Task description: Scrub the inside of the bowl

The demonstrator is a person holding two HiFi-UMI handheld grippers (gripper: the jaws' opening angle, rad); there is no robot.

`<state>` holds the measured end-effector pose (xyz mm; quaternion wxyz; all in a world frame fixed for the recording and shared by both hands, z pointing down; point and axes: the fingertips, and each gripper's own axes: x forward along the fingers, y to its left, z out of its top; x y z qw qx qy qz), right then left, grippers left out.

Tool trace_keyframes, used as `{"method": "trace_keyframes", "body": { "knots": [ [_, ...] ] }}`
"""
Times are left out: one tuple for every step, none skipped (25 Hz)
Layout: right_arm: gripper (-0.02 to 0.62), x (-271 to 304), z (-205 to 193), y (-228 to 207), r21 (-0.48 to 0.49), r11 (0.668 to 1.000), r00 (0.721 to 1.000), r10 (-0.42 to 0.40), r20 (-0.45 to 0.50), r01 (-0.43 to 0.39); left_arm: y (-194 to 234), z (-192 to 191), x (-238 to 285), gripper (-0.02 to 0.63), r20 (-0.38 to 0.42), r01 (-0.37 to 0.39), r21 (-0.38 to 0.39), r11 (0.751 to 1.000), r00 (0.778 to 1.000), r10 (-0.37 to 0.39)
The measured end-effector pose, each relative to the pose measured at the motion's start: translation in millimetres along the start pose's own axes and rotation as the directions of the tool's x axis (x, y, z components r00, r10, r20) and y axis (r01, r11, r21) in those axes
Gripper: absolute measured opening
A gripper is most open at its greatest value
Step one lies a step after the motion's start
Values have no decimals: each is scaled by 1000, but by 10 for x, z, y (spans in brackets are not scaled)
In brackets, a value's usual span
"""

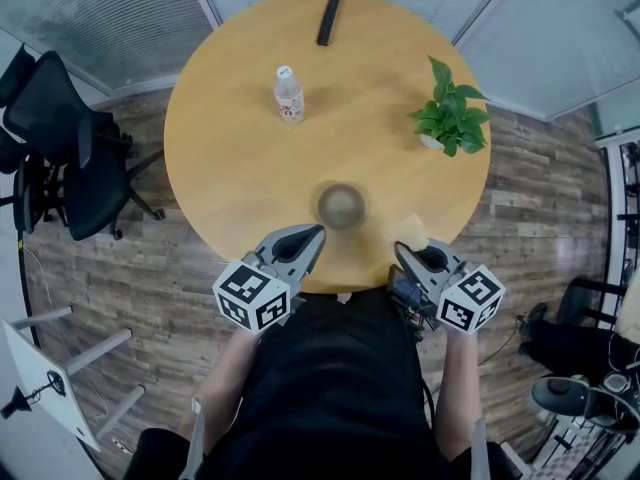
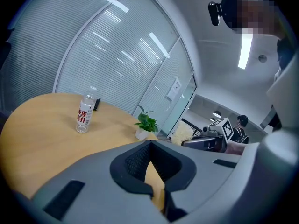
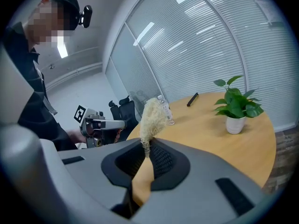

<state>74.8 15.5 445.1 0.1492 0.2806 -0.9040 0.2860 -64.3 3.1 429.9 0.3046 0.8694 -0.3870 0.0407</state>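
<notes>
right gripper point(image 3: 145, 144) pinches a scrubber point(image 3: 152, 117); left gripper point(image 2: 150, 143) is closed, empty. only head view shows the bowl point(image 1: 341, 206).

bowl point(image 1: 341, 205): blurred, inside unclear
black item point(image 1: 329, 17): too small to ID
scrubber point(image 3: 152, 115): base hid betw. right claw point(image 3: 145, 146)
table point(image 1: 230, 148): near edge hid

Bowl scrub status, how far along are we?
Done: right gripper has the pale scrubber pinched. In hand: both grippers hover at the near edge of the table, left gripper shut and empty. Left: scrubber is outside the bowl, bowl unheld, so all scrubbing remains.
</notes>
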Motion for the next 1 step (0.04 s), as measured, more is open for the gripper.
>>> {"method": "trace_keyframes", "body": {
  "knots": [
    [37,-5,-9,20,-4,1000,1000,3,-3,-3,-4,-6,-11,12,0,-3,1,1000,1000,3]
  ]
}}
